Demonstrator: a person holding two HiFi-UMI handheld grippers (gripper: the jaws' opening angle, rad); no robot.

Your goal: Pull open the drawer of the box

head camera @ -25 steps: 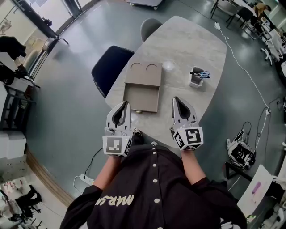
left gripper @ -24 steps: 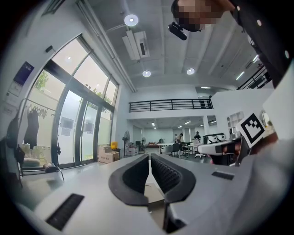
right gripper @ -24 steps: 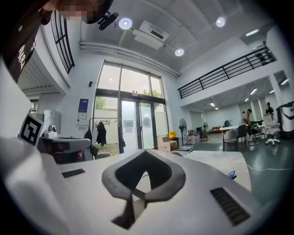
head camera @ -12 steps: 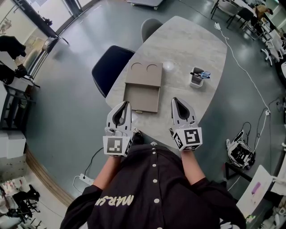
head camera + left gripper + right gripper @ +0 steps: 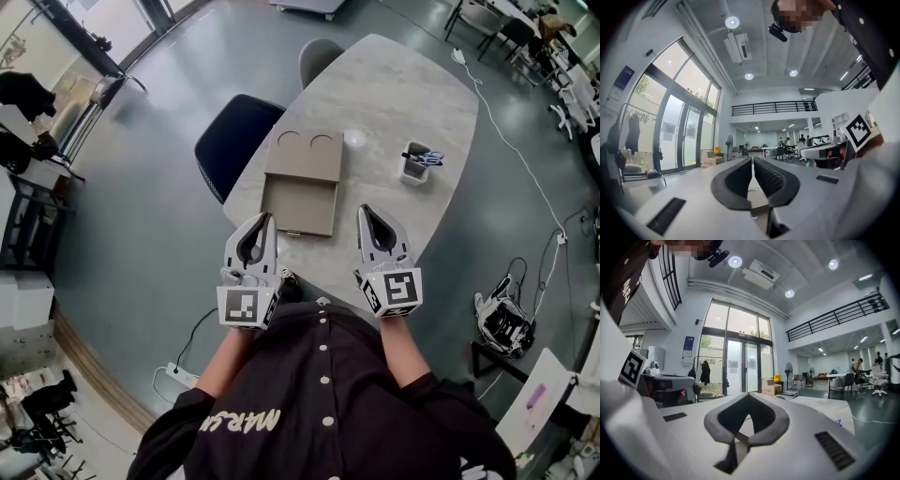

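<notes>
A flat brown box with two round marks on its lid lies on the pale table. Its drawer stands pulled out toward me, with a small handle at its near edge. My left gripper hovers at the table's near edge, just left of the drawer's front corner, jaws together and empty. My right gripper is held to the right of the drawer, also shut on nothing. In the left gripper view the left gripper points out into the hall, as does the right gripper in the right gripper view.
A white pen holder with scissors stands at the table's right side. A dark blue chair is at the table's left, a grey chair at its far end. Cables and a power strip lie on the floor.
Almost nothing: the right gripper has drifted slightly left. The left gripper, the box and the drawer stay as they were.
</notes>
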